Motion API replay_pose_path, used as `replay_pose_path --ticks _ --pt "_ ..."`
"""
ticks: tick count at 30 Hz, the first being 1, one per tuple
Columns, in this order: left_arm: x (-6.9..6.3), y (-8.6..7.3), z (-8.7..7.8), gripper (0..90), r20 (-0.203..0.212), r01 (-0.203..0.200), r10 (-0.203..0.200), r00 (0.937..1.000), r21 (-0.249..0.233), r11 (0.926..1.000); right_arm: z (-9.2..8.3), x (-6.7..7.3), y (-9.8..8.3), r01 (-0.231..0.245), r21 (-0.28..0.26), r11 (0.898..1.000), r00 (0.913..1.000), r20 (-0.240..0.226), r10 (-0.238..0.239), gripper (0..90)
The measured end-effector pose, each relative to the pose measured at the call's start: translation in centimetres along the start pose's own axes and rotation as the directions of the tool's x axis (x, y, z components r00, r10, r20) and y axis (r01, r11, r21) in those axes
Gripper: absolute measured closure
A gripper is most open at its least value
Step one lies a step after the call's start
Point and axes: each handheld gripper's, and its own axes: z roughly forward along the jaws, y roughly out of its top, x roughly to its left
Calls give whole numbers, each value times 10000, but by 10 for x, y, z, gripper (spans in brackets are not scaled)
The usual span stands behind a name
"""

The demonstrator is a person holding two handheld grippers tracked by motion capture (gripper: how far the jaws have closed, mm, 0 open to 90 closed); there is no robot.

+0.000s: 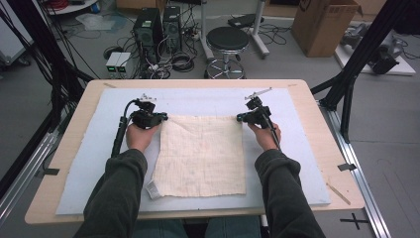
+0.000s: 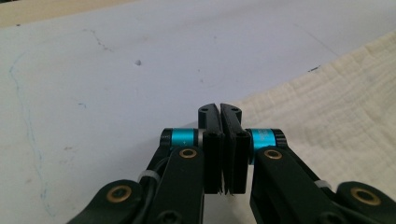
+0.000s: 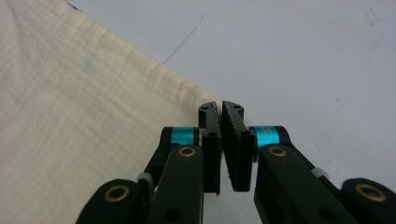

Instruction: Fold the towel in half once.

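Observation:
A cream square cloth lies flat on a white mat. My left gripper sits at the cloth's far left corner, my right gripper at its far right corner. In the left gripper view the jaws of the left gripper stand together, and the cloth runs up to their tips from the right. In the right gripper view the right gripper is closed at its tips, right where the corner of the cloth ends. Each gripper pinches its corner low against the mat.
The mat covers most of a wooden table. A small white tag sticks out at the cloth's near left corner. Beyond the table stand a black stool, computer towers with cables, and a cardboard box.

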Motion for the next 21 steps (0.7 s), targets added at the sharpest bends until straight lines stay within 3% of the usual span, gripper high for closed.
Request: replay_pose_path --ticks 3,7,15,21 --pt "2 1 -4 873 60 16 -15 10000 -99 9999 -6 0 3 19 -320 9995 10000 -92 -21 859" --pt "2 2 -9 873 189 8 -3 9998 -268 9996 -7 1 3 -35 -256 9997 9997 -225 29 859" --pt "0 6 -23 873 359 -146 165 9992 -538 9984 -17 2 4 -230 -735 9970 9980 -611 185 859" --pt "-7 7 -30 873 447 -631 652 9969 -464 9969 -25 8 3 -150 -816 9966 9971 -761 87 859"
